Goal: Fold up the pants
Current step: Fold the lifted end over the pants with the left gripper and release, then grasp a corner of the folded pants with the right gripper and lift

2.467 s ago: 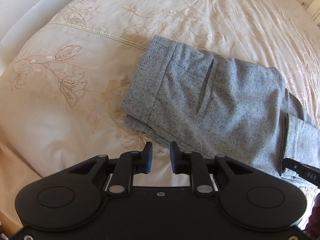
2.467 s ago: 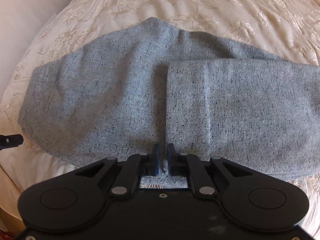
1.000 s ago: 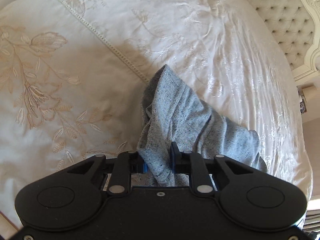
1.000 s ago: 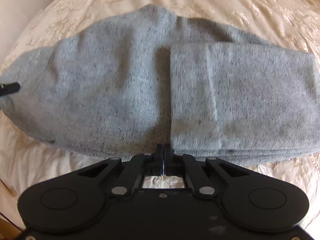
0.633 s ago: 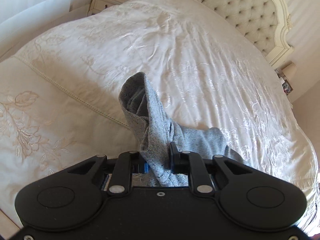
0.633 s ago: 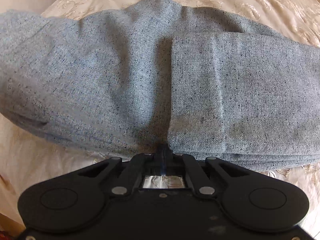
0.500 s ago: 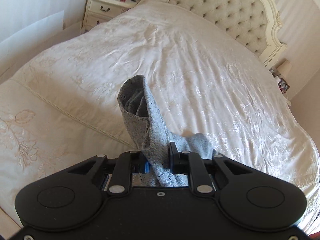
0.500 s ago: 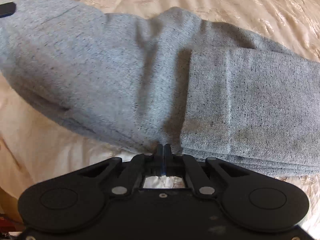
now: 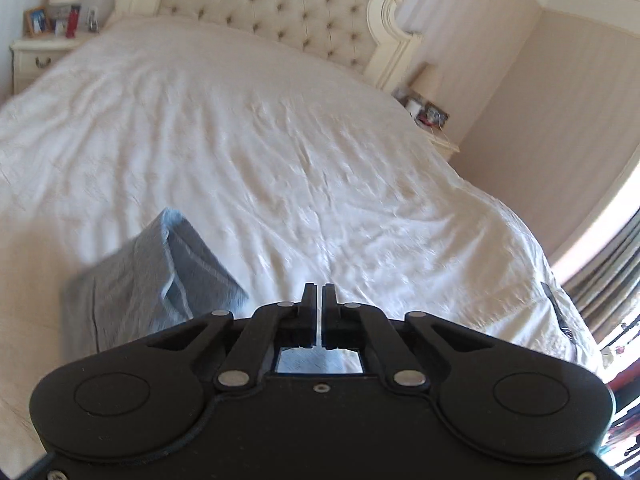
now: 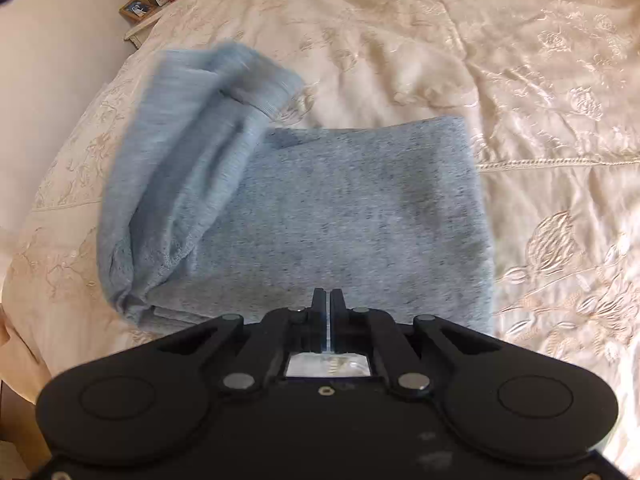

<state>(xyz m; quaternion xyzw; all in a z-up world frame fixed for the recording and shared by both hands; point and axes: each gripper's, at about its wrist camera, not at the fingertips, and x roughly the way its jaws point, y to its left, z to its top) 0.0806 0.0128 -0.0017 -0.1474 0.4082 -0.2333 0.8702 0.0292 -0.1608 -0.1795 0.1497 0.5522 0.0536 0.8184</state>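
The grey speckled pants lie folded in a compact stack on the cream bedspread. Their left part is blurred and stands bunched up over the flat stack. In the left wrist view a corner of the pants shows at the lower left. My left gripper is shut and empty, to the right of the pants and above the bed. My right gripper is shut, its tips at the near edge of the stack; no cloth shows between them.
The bed has an embroidered cream cover and a tufted headboard. A nightstand with photo frames stands at the far left, another nightstand at the right. Curtains hang at the right edge.
My left gripper carried the waistband end up and over, then let it go and shut empty. The pants went from a long spread shape to a shorter stack.
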